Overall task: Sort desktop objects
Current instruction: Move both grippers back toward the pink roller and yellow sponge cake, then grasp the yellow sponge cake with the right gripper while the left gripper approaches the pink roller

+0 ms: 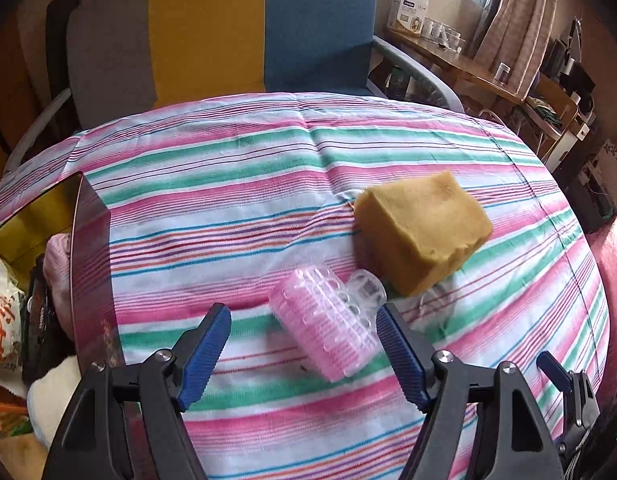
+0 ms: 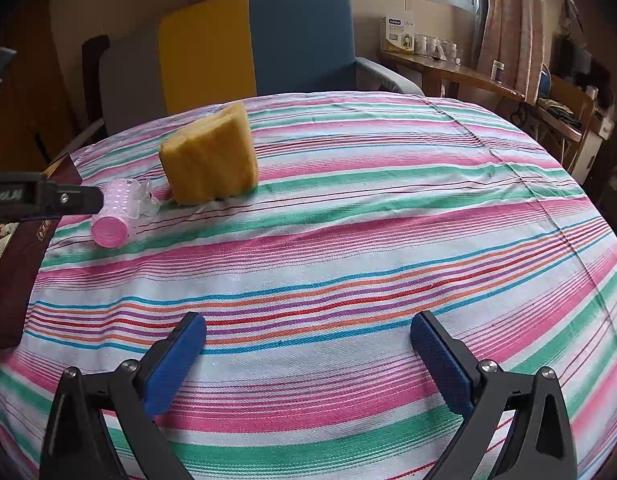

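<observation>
Sorting partly done, by look: box [image 1: 88, 240] at cloth's left edge already holds several items; pink hair roller [image 1: 324, 324] and yellow sponge [image 1: 422, 232] remain on striped tablecloth [image 1: 228, 184]. Left gripper [image 1: 304, 344] released, jaws wide, roller between fingertips, nearer right one, contact unclear. Sponge just beyond roller. Right gripper [image 2: 308, 356] released, empty, well apart from roller.

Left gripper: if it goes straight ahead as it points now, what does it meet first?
Most likely the pink hair roller, which lies between the open fingers of the left gripper. The yellow sponge sits farther behind it.
</observation>
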`<state>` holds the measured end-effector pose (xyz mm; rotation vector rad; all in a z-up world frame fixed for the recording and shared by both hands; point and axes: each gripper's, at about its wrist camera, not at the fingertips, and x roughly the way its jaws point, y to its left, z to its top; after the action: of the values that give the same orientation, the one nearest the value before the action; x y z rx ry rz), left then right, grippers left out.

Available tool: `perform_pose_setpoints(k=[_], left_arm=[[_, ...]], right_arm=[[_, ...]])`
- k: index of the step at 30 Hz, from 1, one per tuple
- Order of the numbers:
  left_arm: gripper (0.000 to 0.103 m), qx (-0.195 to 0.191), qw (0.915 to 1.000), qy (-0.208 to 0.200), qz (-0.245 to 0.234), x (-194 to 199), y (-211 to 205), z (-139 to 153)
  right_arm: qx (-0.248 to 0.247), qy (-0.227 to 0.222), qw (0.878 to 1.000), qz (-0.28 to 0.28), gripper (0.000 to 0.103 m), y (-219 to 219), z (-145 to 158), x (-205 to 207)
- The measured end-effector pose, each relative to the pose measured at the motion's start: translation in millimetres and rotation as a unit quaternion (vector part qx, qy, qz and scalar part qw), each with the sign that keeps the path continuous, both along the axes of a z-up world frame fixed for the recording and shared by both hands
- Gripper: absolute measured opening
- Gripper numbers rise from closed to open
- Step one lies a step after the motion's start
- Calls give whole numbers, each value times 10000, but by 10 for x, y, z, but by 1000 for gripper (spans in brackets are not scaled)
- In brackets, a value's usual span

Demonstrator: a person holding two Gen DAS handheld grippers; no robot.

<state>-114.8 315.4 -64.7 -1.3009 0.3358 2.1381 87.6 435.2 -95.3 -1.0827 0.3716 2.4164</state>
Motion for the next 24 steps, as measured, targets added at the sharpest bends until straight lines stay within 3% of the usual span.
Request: perform_pose_setpoints(k=[3, 7, 13, 17, 19, 24], left_arm=[[72, -82, 9998, -184, -32, -115, 77, -123], [69, 118, 9995, -214, -176, -99, 45, -166], [65, 137, 9984, -167, -517, 76, 29, -185], [63, 44, 9972, -197, -726, 196, 37, -232], [60, -115, 9963, 24, -856, 280, 43, -263], [60, -111, 9963, 44, -848, 345, -23, -254]], right_arm=[[-219, 87, 9997, 114, 103, 52, 49, -8], [-519, 424, 9977, 141, 103, 212, 214, -121], [-811, 740, 9934, 342, 103, 495, 529, -765], [-966, 552, 9916, 664, 103, 604, 585, -1386], [-1120, 316, 9897, 833, 103, 631, 534, -1667], [-1371, -376, 9821, 1237, 100, 596, 304, -2015]])
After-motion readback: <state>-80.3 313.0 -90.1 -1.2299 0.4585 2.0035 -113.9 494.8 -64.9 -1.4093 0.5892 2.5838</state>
